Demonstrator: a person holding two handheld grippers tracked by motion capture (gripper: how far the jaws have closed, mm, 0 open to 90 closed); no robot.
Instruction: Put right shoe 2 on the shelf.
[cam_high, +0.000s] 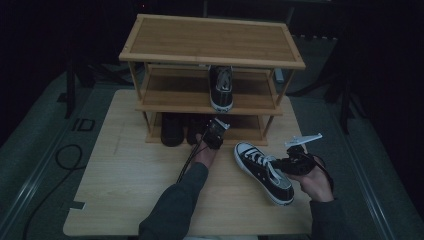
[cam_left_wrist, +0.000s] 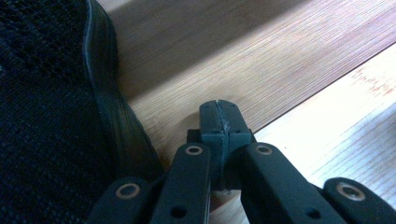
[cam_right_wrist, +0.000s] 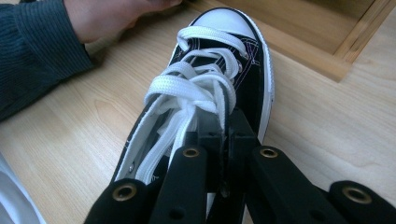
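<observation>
A black-and-white high-top sneaker (cam_high: 261, 170) (cam_right_wrist: 224, 23) lies on the table in front of the shoe rack, toe toward the rack. My right gripper (cam_high: 281, 164) (cam_right_wrist: 225, 126) is shut on its upper edge beside the white laces. My left gripper (cam_high: 214, 129) (cam_left_wrist: 218, 116) is shut with nothing between its jaws. It sits low at the front of the rack's bottom shelf (cam_left_wrist: 243, 56), just right of a black mesh shoe (cam_left_wrist: 46, 116) (cam_high: 195, 127). A matching sneaker (cam_high: 221, 87) stands on the middle shelf.
The three-tier wooden rack (cam_high: 210, 40) stands at the back of the light wooden table (cam_high: 130, 175). A second dark shoe (cam_high: 171, 129) sits at the left of the bottom shelf. A person's sleeve and hand (cam_right_wrist: 42, 46) lie left of the sneaker.
</observation>
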